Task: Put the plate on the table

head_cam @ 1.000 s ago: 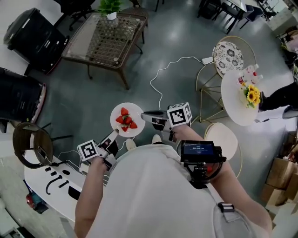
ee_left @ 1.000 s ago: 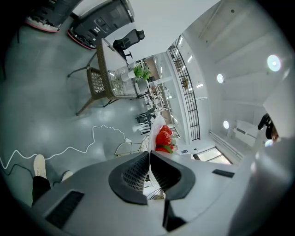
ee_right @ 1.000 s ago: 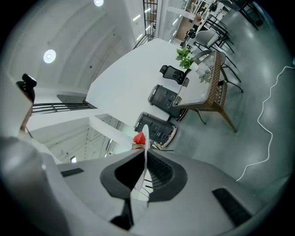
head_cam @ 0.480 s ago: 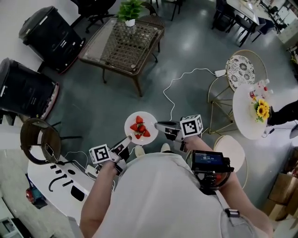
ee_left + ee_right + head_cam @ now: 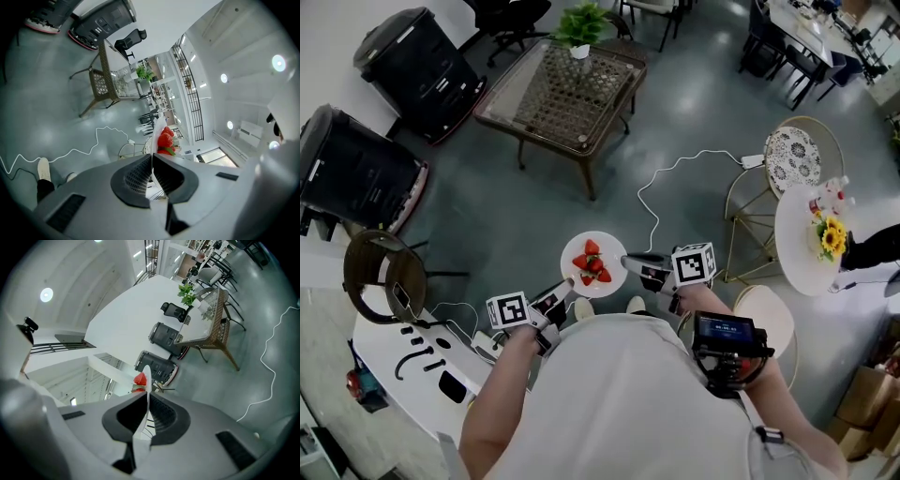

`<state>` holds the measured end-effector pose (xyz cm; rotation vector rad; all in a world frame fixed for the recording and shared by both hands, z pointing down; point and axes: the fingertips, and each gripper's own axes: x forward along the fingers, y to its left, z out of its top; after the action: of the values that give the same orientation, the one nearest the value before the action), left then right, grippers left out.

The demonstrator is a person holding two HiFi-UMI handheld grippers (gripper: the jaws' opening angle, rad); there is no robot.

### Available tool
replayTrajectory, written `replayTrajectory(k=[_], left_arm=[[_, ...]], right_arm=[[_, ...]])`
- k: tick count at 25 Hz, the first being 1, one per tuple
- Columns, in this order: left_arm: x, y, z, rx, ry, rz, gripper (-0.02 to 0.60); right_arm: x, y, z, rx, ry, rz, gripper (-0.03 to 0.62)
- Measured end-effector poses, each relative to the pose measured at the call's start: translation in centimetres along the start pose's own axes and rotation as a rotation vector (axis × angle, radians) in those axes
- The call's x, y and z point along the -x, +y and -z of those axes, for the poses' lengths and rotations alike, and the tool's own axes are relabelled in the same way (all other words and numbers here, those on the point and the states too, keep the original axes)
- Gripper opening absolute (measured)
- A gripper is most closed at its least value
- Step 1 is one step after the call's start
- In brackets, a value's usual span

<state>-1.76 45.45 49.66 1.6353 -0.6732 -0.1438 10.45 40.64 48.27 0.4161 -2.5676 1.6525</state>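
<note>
I held the plate of strawberries (image 5: 593,265) level over the floor (image 5: 534,206) just ahead of me, the left gripper (image 5: 566,282) and right gripper (image 5: 630,260) each clamped on opposite rims, with the glass-topped wicker table (image 5: 553,89) well ahead and slightly left.

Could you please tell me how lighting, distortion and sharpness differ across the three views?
Head view: evenly lit and sharp, the white round plate of red strawberries crisp, lines bowing only towards the edges. Left gripper view: strong fisheye inside a dark circular border, round ceiling lamps blown out. Right gripper view: same fisheye, white wall nearly overexposed, plate rim seen edge-on.
</note>
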Motion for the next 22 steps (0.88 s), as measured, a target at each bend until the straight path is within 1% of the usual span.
replayTrajectory(k=[5, 8, 12, 17, 19, 22], left_arm=[[-0.2, 0.1, 0.1, -0.005, 0.022, 0.001, 0.017], [-0.2, -0.3, 0.0, -0.017, 0.028, 0.017, 0.015], [-0.1, -0.6, 0.0, -0.042, 0.034, 0.039, 0.015], [0.0, -1.1, -0.2, -0.061, 0.048, 0.072, 0.015], [0.0, -1.1, -0.3, -0.054, 0.049, 0.082, 0.015], [0.1, -0.5, -0.4, -0.037, 0.052, 0.067, 0.015]], right_arm=[[0.2, -0.5, 0.6, -0.037, -0.009, 0.017, 0.017], [0.3, -0.5, 0.5, -0.085, -0.023, 0.017, 0.017], [0.2, 0.1, 0.6, -0.134, -0.038, -0.016, 0.017], [0.2, 0.9, 0.3, -0.144, -0.059, -0.055, 0.017], [0.1, 1.3, 0.0, -0.138, -0.072, -0.079, 0.017], [0.1, 1.0, 0.2, -0.162, -0.080, -0.074, 0.017]])
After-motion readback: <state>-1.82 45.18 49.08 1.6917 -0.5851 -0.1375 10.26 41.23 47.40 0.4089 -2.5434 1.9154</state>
